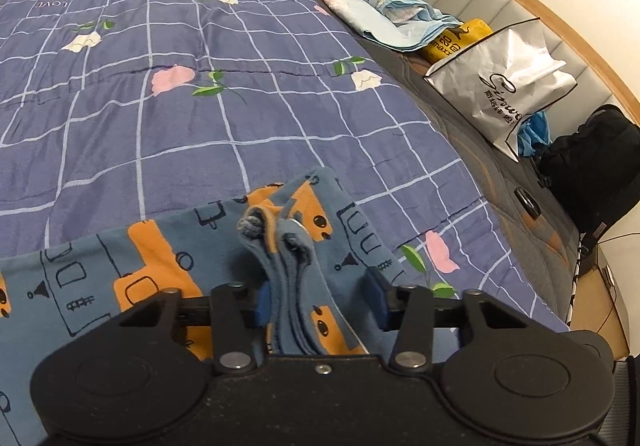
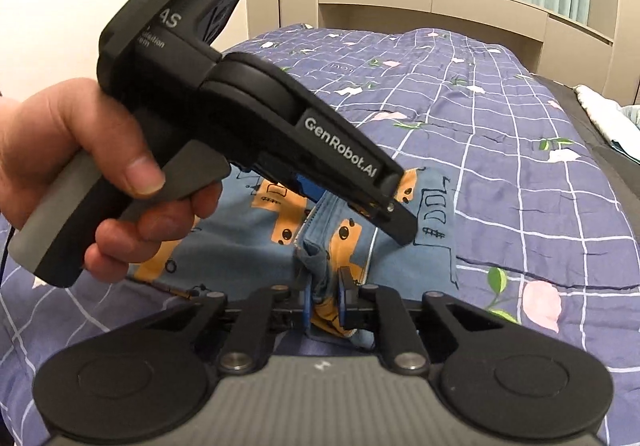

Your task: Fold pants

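**Both tools at the pants' bunched edge, fold not yet made**

Pictured on a bed under a blue checked quilt [image 1: 168,118]: small blue pants [image 1: 168,258] printed with orange vehicles, lying flat near the quilt's front edge, one end gathered into a ridge of layered hems. Right tool [image 2: 324,300] closed on that ridge, pads pinching several folds of cloth at once. Left tool [image 1: 318,300] straddling the same ridge a little further along, jaws part open; one pad against the cloth, the other standing clear, so no firm hold there yet. Left tool held in a person's hand [image 2: 72,174], seen just beyond the pants from the right-side view.

Likely trouble from here: uneven grip. With only one side clamped, a lift would probably drag the pants askew and let inner layers slip out, spoiling the fold line. Also possible: quilt pinched along with the hems, since the cloth lies directly on it. Two tools close together on one ridge, so a bump between them seems a fair risk.

Room to work: wide bare quilt beyond the pants. Clutter well off to the side of the pants, past the quilt's edge: a white shopping bag [image 1: 504,86], crumpled pale-blue bedding [image 1: 392,14], a black bag [image 1: 592,170].
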{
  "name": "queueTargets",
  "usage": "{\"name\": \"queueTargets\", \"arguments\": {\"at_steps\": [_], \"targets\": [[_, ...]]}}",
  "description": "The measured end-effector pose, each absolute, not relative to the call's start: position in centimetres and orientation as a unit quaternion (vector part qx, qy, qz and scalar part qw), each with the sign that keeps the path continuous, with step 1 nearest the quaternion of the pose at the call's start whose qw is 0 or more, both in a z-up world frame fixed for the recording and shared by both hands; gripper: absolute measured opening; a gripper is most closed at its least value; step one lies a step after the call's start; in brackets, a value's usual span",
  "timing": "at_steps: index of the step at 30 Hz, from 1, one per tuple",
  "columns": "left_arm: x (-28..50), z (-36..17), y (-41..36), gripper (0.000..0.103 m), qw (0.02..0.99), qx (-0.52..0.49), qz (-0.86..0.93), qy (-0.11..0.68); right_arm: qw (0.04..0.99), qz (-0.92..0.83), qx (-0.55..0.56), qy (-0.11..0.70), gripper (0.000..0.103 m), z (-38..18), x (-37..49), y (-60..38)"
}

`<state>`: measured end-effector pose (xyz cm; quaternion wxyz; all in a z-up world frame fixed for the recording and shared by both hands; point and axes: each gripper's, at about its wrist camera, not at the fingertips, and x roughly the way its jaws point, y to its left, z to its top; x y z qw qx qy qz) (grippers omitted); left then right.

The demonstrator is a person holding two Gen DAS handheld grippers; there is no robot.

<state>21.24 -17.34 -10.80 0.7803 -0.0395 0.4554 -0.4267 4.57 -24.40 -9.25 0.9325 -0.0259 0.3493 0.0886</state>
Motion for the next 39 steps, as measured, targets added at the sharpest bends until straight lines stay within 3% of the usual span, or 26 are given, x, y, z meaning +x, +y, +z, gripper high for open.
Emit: {"name": "queueTargets", "arguments": {"at_steps": [7,20,28,39], "targets": [[21.4,-10.8,-17.0,0.026,0.781,-0.042,-0.426,0.455,0.935,0.085,-0.027,0.343,0.012,-8.8,4.2,-24.5],[21.0,-10.5,-16.7,0.013,0.784,-0.048,-0.431,0.444,0.940,0.085,-0.031,0.329,0.012,-8.2,3.0,-24.0],[20.6,-9.3,-14.6,0.012,0.796,-0.067,-0.428,0.422,0.942,0.094,-0.032,0.319,0.012,-7.4,2.7,-23.5],[20.5,-9.0,-5.6,0.012,0.828,-0.088,-0.363,0.419,0.935,0.165,-0.050,0.308,0.012,-6.9,4.2,-17.5]]}}
